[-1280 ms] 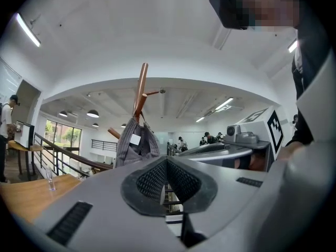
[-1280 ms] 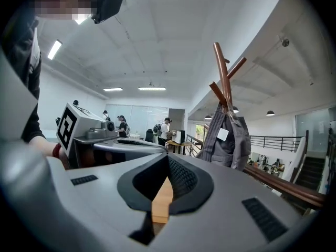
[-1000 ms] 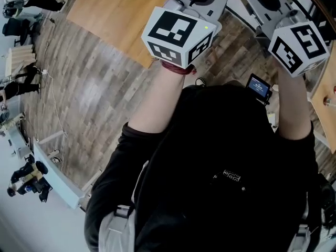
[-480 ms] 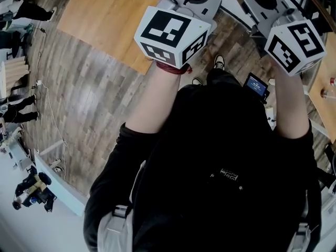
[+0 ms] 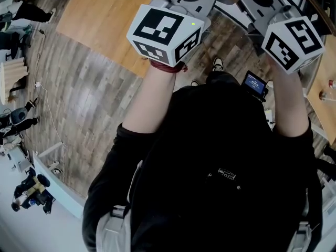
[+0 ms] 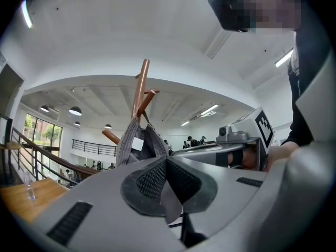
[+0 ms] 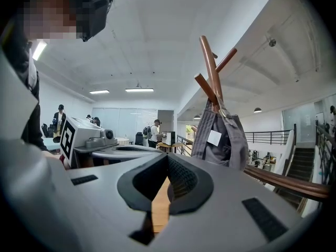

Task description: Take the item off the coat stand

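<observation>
A grey fabric item [image 6: 137, 146] with a white tag hangs by its strap from a peg of the wooden coat stand [image 6: 139, 88]. In the right gripper view the same item [image 7: 220, 135] hangs on the stand [image 7: 210, 67], up and to the right of the jaws. My left gripper [image 6: 167, 159] is shut and holds nothing; it sits short of the item. My right gripper [image 7: 168, 156] is also shut and empty, apart from the item. In the head view only the two marker cubes [image 5: 163, 33] [image 5: 291, 41] and the gripper bodies show; the stand is out of that view.
A wooden handrail [image 7: 283, 180] runs behind the stand. A wooden table with a clear bottle [image 6: 29, 185] stands at the left. Several people [image 7: 155, 130] stand far off in the hall. Below me lies grey plank floor [image 5: 79, 88].
Both grippers have drifted a little toward the top left of the head view, with the arms stretched further out. The jaws stay shut.
</observation>
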